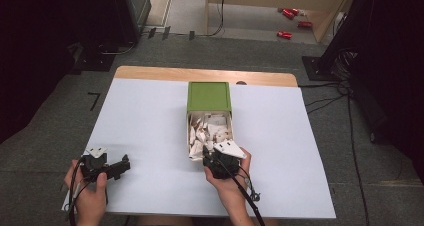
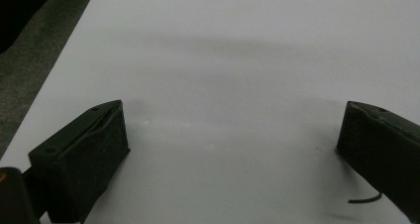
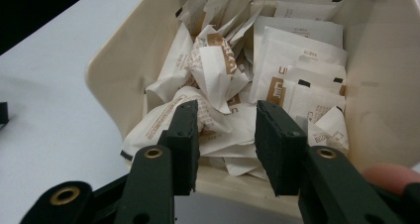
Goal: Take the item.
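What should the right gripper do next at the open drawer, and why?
Probably finish closing the right gripper and lift a little. Its jaws straddle the drawer's near rim, over a crumpled white-and-brown packet in the heap, with a gap between them, so the packet doesn't look clamped yet. The left gripper rests open on the bare white table.

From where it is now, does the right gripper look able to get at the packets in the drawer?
Probably yes. The right gripper sits at the open drawer's front rim, jaws part closed, with packets heaped just beyond them and nothing in between.
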A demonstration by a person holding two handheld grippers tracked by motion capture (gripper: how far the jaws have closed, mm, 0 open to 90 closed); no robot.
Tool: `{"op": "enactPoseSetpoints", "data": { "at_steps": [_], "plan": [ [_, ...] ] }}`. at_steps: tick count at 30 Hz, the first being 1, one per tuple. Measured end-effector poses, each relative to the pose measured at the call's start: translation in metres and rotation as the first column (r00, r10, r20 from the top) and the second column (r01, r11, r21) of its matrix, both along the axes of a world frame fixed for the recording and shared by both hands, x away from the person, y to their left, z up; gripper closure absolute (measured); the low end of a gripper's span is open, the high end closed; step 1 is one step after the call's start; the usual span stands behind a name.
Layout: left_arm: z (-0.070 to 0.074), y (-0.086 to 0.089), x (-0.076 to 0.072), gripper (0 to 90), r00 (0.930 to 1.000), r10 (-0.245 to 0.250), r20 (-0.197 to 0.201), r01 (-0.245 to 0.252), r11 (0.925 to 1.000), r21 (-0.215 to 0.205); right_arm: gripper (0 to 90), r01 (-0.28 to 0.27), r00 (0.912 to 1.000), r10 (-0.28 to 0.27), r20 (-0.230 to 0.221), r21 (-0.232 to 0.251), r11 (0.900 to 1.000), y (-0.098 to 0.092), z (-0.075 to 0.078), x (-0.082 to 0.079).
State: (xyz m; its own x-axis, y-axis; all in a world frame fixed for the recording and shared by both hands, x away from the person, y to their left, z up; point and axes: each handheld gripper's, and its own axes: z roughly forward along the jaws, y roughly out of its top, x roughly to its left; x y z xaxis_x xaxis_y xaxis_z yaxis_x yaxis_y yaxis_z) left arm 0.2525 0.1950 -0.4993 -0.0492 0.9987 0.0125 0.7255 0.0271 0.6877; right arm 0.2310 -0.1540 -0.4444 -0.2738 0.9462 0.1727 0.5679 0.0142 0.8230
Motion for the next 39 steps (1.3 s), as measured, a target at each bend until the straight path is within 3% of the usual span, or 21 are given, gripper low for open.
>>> {"op": "enactPoseSetpoints", "data": {
  "at_steps": [3, 13, 18, 23, 39],
  "plan": [
    [0.0, 0.0, 0.0, 0.0, 1.0, 0.0, 0.0, 0.0, 1.0, 0.0, 68.8, 0.008, 1.0, -0.008, 0.001, 0.004, 1.0, 0.001, -0.001, 0.006],
    [0.0, 0.0, 0.0, 0.0, 1.0, 0.0, 0.0, 0.0, 1.0, 0.0, 67.8, 0.001, 0.9999, -0.001, -0.013, 0.007, 1.0, 0.01, -0.002, 0.02],
    [0.0, 0.0, 0.0, 0.0, 1.0, 0.0, 0.0, 0.0, 1.0, 0.0, 75.8, -0.002, 0.9997, 0.003, -0.023, 0.021, 1.0, 0.01, -0.004, 0.024],
    [0.0, 0.0, 0.0, 0.0, 1.0, 0.0, 0.0, 0.0, 1.0, 0.0, 89.8, -0.016, 0.9997, 0.017, -0.02, 0.031, 0.999, 0.008, -0.003, 0.024],
    [0.0, 0.0, 0.0, 0.0, 1.0, 0.0, 0.0, 0.0, 1.0, 0.0, 90.0, -0.031, 0.9983, 0.03, 0.049, 0.026, 0.999, -0.002, 0.013, 0.008]
  ]
}}
